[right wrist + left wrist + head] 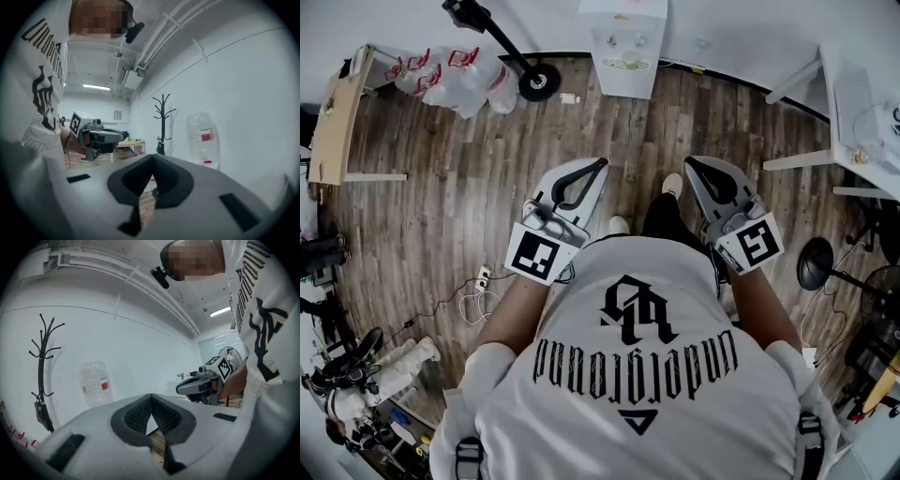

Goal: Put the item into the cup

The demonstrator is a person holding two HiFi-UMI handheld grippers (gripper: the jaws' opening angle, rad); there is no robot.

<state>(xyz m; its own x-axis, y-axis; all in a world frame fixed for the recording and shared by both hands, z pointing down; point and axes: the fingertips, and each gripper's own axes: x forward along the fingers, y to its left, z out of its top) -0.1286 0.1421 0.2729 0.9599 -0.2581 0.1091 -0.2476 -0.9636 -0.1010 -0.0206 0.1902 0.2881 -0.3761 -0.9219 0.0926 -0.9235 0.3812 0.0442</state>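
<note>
The person stood on the wooden floor facing the white cabinet, with both tools held level at chest height and their tips aimed toward it. The left tool had its jaws brought together at the tips with nothing between them. Through the gap behind the tips only the floor showed. The right tool was likewise fully closed and empty. Held side by side, apart from each other and well short of the cabinet, the two looked parked in a neutral carrying pose, not lined up on anything, so the task did not seem to be under way.

Neither the item nor the cup could be found in any view. Nothing in front of the cabinet on the floor looked like either. The large water bottle stood on top of the cabinet, and a coat stand rose beside it against the wall. A white worktop, off to the cabinet's side nearer the right tool, carried a few small things too small to name. If the cup was anywhere, that seemed the likeliest place.
</note>
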